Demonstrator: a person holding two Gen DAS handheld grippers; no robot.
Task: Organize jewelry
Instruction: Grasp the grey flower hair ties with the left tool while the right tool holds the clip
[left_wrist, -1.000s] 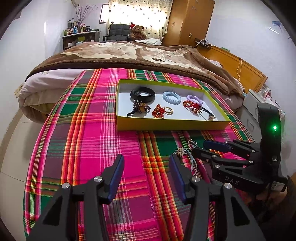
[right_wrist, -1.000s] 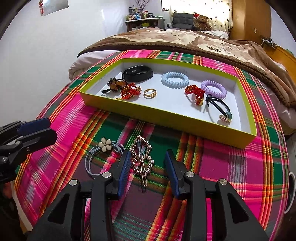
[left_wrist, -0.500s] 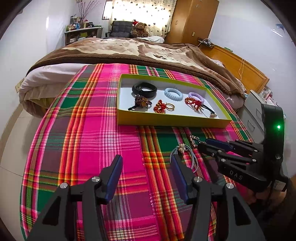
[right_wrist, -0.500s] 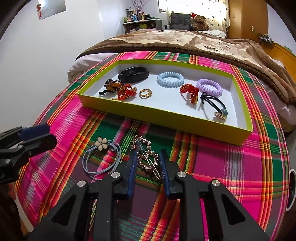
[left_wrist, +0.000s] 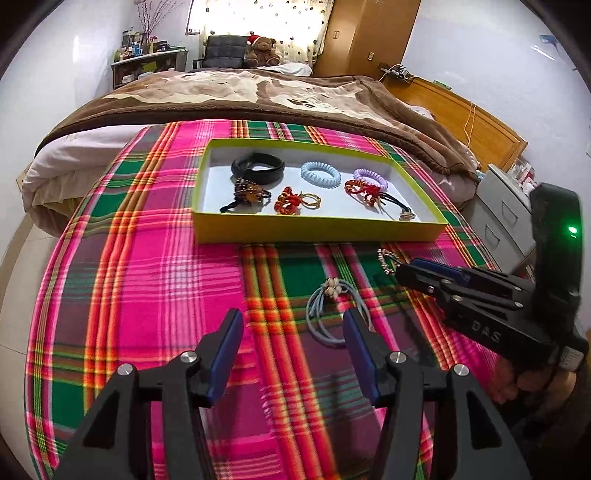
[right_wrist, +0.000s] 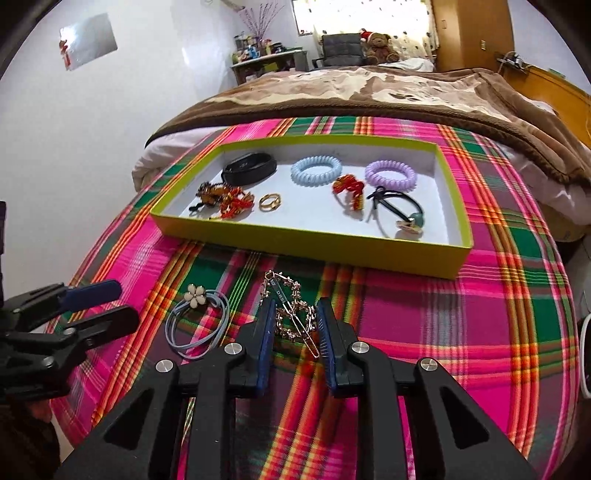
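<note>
Jaws pinching gold hair clip (right_wrist: 293, 319)

The right gripper (right_wrist: 295, 334) has just been closing its jaws around the gold hair clip (right_wrist: 291, 314), low in the frame's centre, and is now pinching it between the blue pads. The left gripper (left_wrist: 291, 354) has just been opening its jaws wider at the bottom of its frame, with only plaid cloth (left_wrist: 147, 288) between them. The blue flower hair tie (left_wrist: 332, 310) is appearing nearer the left gripper's right-hand finger.
</note>
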